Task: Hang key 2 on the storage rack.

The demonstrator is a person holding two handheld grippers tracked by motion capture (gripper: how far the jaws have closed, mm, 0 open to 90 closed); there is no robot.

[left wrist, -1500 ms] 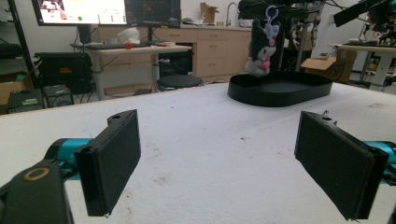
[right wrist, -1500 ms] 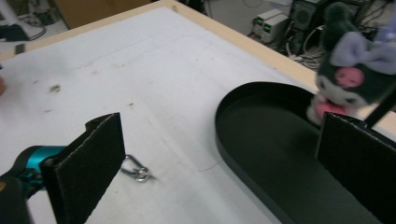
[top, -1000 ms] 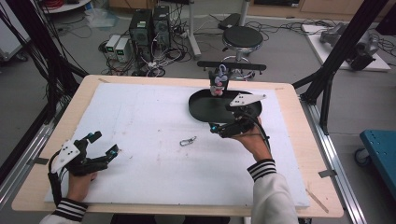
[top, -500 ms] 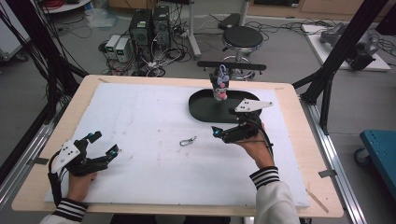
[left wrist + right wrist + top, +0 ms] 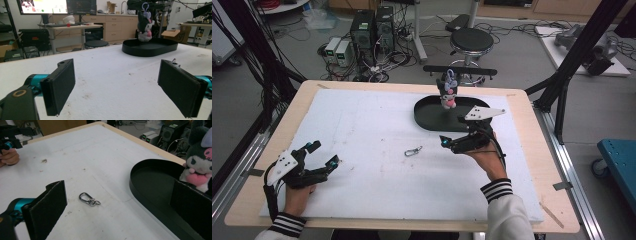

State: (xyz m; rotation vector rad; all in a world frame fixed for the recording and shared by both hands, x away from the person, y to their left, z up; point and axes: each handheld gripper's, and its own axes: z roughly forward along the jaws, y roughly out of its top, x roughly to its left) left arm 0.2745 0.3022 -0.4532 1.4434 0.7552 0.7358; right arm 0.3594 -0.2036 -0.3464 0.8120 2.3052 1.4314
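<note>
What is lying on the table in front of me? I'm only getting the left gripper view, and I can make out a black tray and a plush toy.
Observer: A small silver carabiner with a ring on it lies on the white table cover, short of the black oval tray.
Operator: Is anything near it?
Observer: Yes. The right gripper hangs just to its right, by the tray's near rim. Its jaws are wide apart, aimed toward the carabiner, and they hold nothing.
Operator: And where is my own gripper?
Observer: The left gripper is by the table's near left corner, well away from the carabiner, held low in a hand.
</note>
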